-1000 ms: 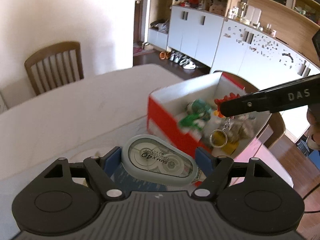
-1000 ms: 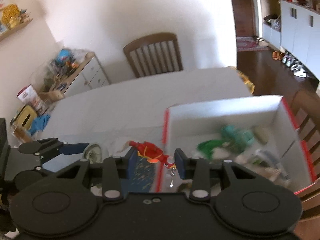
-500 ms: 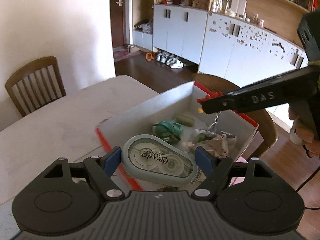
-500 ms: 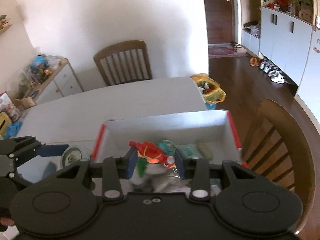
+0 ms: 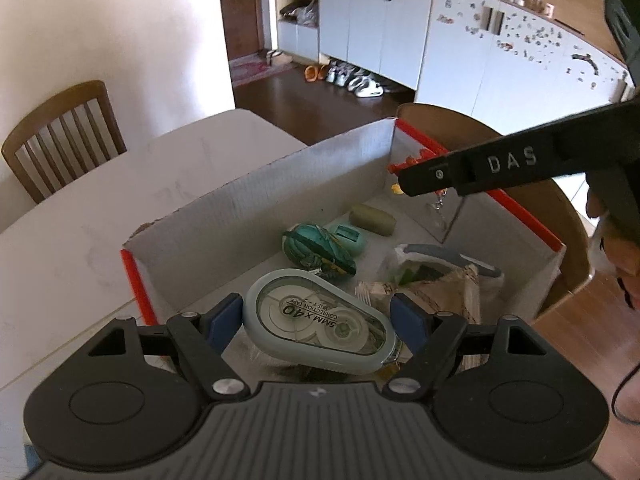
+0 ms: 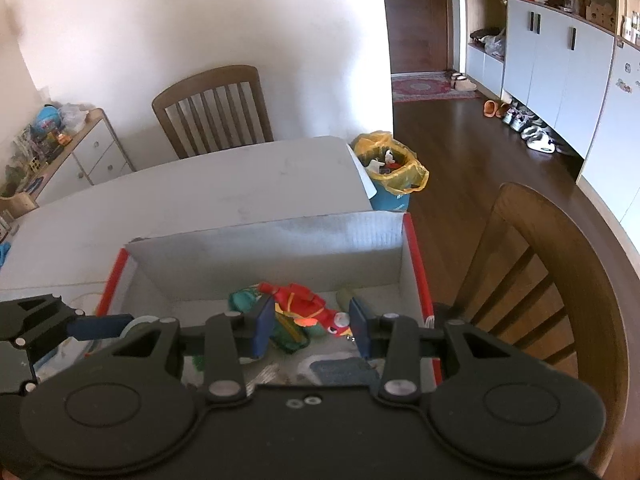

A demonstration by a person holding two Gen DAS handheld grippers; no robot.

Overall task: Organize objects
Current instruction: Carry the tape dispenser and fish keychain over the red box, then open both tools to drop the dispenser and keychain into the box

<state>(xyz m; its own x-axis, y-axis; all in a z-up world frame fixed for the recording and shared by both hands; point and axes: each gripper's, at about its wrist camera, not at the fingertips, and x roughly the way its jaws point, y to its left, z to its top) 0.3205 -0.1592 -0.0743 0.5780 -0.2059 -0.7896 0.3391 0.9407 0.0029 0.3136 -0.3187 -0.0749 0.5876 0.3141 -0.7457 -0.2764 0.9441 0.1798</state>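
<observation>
Now over the open box (image 5: 280, 176) at frame centre, no longer beside it: left gripper (image 5: 320, 318) pinching correction tape (image 5: 320, 322), right gripper (image 6: 311, 322) clamping red toy (image 6: 304, 304), both poised for dropping in.

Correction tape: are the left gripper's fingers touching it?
Touching. The left wrist view shows the correction tape clamped between both blue fingers of the left gripper, above the box.

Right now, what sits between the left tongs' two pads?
In the left wrist view, the correction tape spans the gap between the left tongs, gripped at both ends above the box.
</observation>
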